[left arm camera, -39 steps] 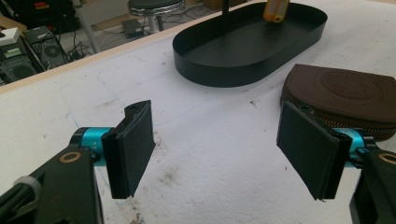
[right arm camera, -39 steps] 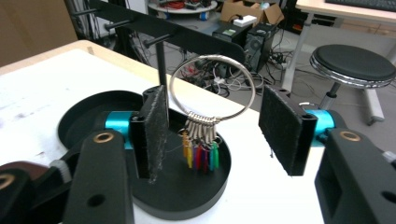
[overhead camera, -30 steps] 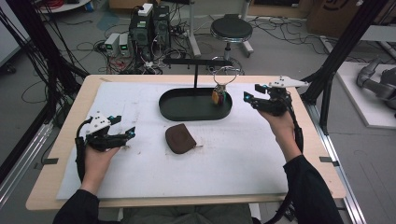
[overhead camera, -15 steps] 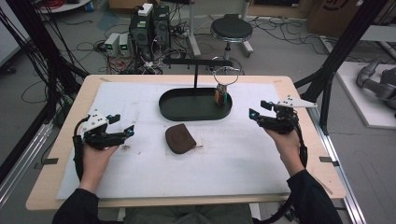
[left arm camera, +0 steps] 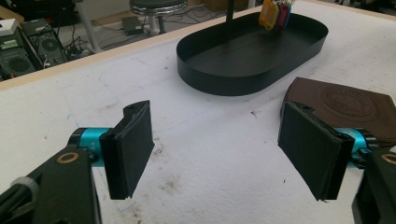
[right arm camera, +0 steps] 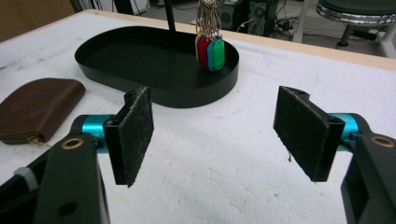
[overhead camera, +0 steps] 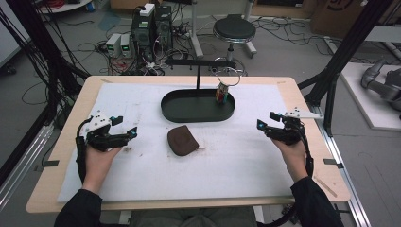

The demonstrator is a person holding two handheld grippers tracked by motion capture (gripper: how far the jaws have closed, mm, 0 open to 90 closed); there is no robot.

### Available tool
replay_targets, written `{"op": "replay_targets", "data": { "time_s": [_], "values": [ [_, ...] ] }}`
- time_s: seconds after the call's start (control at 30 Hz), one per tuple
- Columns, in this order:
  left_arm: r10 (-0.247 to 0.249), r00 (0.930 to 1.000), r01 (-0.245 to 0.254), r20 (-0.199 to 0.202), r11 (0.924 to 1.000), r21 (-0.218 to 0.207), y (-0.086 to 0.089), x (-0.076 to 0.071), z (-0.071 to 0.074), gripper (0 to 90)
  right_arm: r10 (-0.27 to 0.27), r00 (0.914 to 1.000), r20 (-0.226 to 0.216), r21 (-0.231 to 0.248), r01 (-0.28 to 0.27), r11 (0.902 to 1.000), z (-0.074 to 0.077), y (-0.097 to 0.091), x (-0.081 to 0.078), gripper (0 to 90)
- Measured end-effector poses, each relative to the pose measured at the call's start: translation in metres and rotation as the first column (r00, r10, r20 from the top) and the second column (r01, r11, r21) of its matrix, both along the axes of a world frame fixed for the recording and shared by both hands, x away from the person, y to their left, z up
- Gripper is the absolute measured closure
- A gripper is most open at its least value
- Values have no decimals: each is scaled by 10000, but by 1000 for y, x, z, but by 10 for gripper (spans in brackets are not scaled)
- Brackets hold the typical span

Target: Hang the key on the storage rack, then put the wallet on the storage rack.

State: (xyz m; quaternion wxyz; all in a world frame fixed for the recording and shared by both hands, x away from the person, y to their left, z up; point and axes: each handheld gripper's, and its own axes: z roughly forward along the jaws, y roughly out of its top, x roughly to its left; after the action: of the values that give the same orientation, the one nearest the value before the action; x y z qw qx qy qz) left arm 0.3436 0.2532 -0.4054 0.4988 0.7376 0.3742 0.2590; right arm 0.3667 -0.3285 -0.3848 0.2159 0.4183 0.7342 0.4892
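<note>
A brown leather pouch (overhead camera: 182,140) lies on the white sheet in front of a black oval tray (overhead camera: 175,112). A bunch of coloured key tags (overhead camera: 221,92) hangs on a ring from the black stand (overhead camera: 198,63) over the tray's right end. My left gripper (overhead camera: 124,126) rests at the left of the table, open and empty, with the pouch (left arm camera: 341,100) just beyond its right jaw. My right gripper (overhead camera: 267,121) is at the right of the table, open and empty, pointing toward the tray (right arm camera: 116,70) and key tags (right arm camera: 210,50).
The white sheet (overhead camera: 227,156) covers most of the wooden table (overhead camera: 326,175). Black frame posts (overhead camera: 340,61) stand at the right corner. A stool (overhead camera: 232,31), computers and cables sit on the floor behind the table.
My right gripper has drawn back from beside the hanging key tags, toward the person and down to the table's right side. The left gripper has barely moved.
</note>
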Motion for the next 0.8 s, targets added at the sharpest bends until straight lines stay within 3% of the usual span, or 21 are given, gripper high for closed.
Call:
{"op": "replay_targets", "data": {
  "time_s": [0.13, 0.3, 0.5, 0.63, 0.8],
  "values": [
    [-130, 9999, 130, -10, 9999, -43, -3, 1, 0, 264, -35, 10000, -13, 8, 35, 10000, -1, -3, -2, 288],
    [-610, 9980, 602, -176, 9972, -450, -12, 4, -1, 261, -63, 10000, -19, -46, 63, 10000, -1, -3, -3, 282],
    [-1101, 9934, 1087, -311, 9931, -439, -27, 7, 0, 261, -12, 10000, -28, -184, 12, 9998, -2, -1, -2, 277],
    [-1436, 9868, 1370, -747, 9868, -862, -39, 11, -2, 269, 41, 10000, -9, -275, -41, 9996, -3, 1, -1, 277],
    [-1672, 9784, 1572, -1212, 9836, -885, -55, 17, -7, 308, 75, 10000, -21, -360, -75, 9993, -3, 3, -1, 279]
  ]
}}
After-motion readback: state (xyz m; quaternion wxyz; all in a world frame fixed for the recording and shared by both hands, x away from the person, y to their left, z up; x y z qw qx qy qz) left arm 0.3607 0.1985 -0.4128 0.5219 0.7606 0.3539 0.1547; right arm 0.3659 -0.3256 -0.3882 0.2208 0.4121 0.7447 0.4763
